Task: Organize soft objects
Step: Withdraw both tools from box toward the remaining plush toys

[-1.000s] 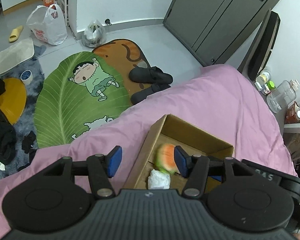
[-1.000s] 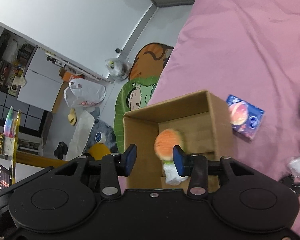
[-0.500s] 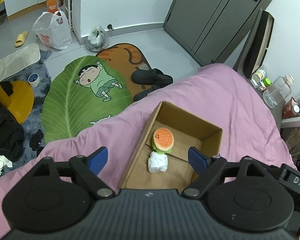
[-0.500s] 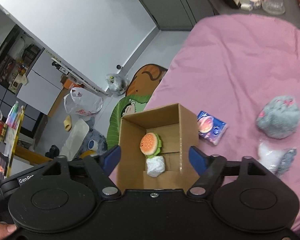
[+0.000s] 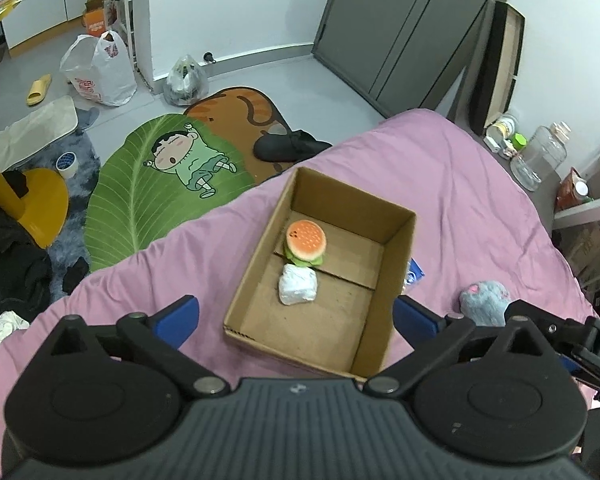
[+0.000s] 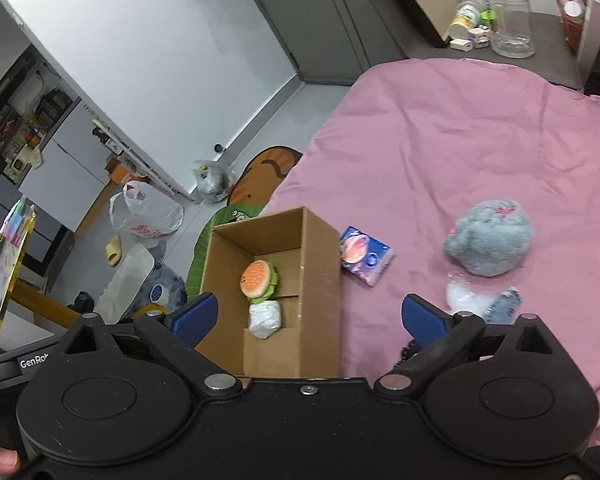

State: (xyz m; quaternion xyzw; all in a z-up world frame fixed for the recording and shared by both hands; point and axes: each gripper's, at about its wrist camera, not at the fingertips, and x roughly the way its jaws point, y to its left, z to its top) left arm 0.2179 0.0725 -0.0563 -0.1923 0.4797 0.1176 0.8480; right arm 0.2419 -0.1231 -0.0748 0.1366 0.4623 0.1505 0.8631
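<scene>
While both tongs hang over the bed, this is how things stand.

Left tongs: the left gripper (image 5: 296, 314) is opening wide, and its blue pads pinch nothing.
Right tongs: the right gripper (image 6: 310, 314) is opening wide too, with nothing between its pads.
Box: the cardboard box (image 5: 396, 264) sits on the pink bed cover (image 5: 452, 184), just below both tongs.
In the box: a burger toy (image 5: 305, 241) and a white soft lump (image 5: 298, 289) lie inside, touching each other.
Still out, near: a blue tissue pack (image 6: 364, 256) lies just beside the box.
Still out, far: a grey fluffy toy (image 6: 488, 238) lies well apart from the box, with a clear plastic bag (image 6: 472, 298) just beside it.
How the fluffy toy will feel: it looks light and squishy, so it should not break or slip.
Where to hold it: pinch the fat middle, so the pads sink into the fur.
How the bag will feel: it looks thin and slippery, so grab a bunched part.
Job so far: two things look put away, and three look left.
</scene>
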